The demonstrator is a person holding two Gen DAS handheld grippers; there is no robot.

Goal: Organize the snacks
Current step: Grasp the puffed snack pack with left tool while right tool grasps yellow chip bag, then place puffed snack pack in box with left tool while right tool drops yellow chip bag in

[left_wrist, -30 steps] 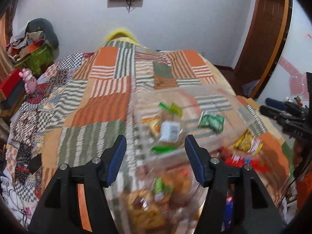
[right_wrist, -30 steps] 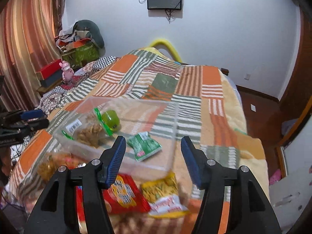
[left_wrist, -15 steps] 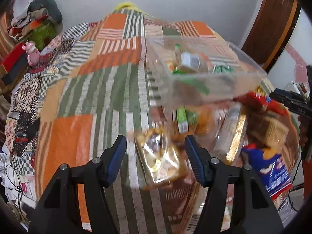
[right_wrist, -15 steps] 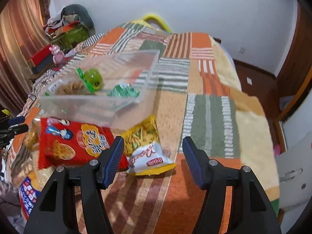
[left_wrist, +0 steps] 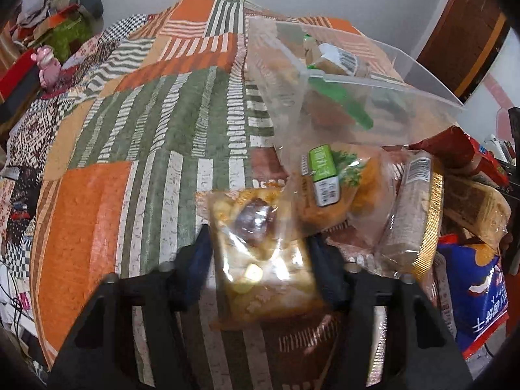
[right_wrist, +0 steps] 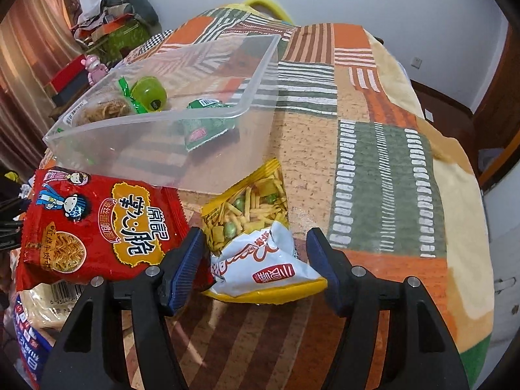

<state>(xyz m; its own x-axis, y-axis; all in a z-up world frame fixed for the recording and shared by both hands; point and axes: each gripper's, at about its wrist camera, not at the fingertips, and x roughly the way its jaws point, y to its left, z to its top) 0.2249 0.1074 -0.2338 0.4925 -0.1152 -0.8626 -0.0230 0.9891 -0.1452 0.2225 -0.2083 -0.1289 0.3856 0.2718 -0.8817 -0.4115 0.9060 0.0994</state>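
A clear plastic bin (right_wrist: pixel 208 162) sits on the patchwork bedspread and holds a green pod (right_wrist: pixel 151 94), a green packet (right_wrist: pixel 208 123) and a noodle snack. The bin also shows in the left wrist view (left_wrist: pixel 383 110). My left gripper (left_wrist: pixel 260 256) is open, its fingers on either side of a clear bag of yellow snacks (left_wrist: pixel 260 260). My right gripper (right_wrist: pixel 255 253) is open, its fingers on either side of a yellow and white snack bag (right_wrist: pixel 256 234). A red noodle packet (right_wrist: pixel 94 224) lies to its left.
More snacks lie in a pile near the bin: a green-labelled orange bag (left_wrist: pixel 338 188), a gold-edged cracker pack (left_wrist: pixel 412 214), a blue bag (left_wrist: pixel 474 295). The bedspread (right_wrist: pixel 383 175) spreads right and far. Clutter and a pink toy (left_wrist: pixel 48 65) sit at far left.
Both grippers have moved down and forward toward the bed. The left now straddles the clear yellow snack bag, the right straddles the yellow and white bag. Both jaws stay open.
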